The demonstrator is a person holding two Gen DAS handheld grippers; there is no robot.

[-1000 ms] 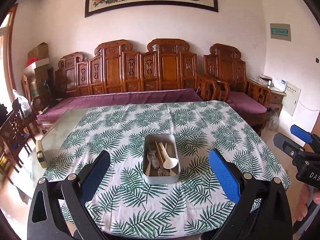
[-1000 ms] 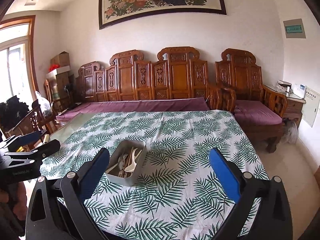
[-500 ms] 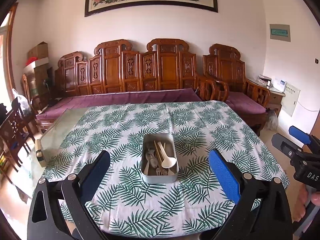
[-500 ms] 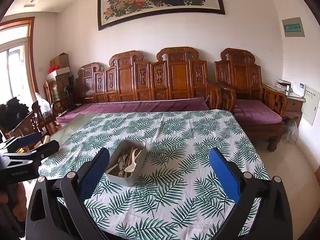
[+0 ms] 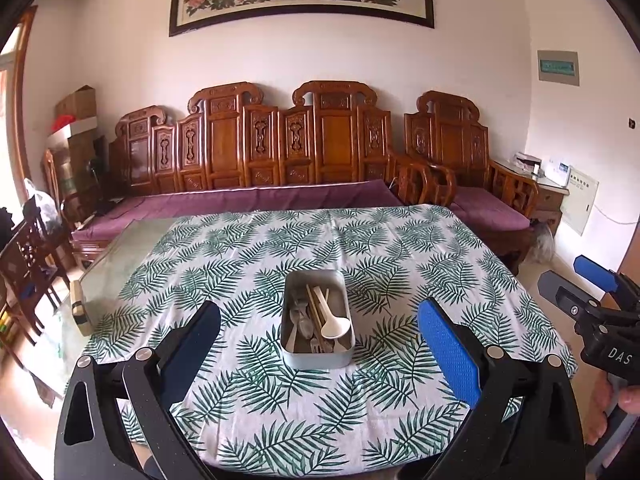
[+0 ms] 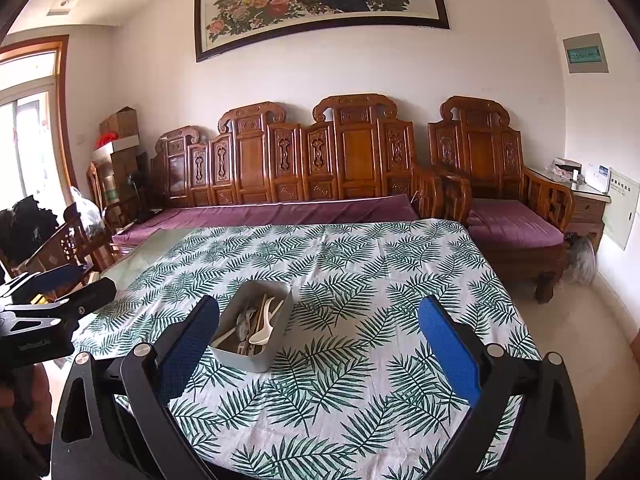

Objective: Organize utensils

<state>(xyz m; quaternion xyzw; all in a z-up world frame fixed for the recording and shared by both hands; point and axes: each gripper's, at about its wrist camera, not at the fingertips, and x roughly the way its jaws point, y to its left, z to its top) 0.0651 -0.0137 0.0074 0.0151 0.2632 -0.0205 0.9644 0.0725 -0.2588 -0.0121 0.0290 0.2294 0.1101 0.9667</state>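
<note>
**Tin dead ahead of the left gripper, off to the left of the right**

Leaf-print cloth covers the surface (image 5: 248, 396), and on it stands one metal tin (image 5: 318, 354), the landmark here. All the utensils in view lie inside it: a white spoon (image 5: 335, 326), chopsticks (image 5: 314, 310), and some pale forks and spoons too tangled to count. No utensil shows on the cloth beside the tin.

The left gripper (image 5: 320, 354) is held short of the tin with its jaws wide apart and nothing between them; the tin sits centred in that gap, its long axis running straight away from the camera, and the chopsticks lie along that axis. The right gripper (image 6: 318, 344), also spread and empty, has the tin (image 6: 256, 330) ahead and left of centre, turned at a slant to its view.

By that, the left gripper is the better lined up. Utensils gathered in the tin would suit a tidied surface or a heap awaiting sorting.
</note>
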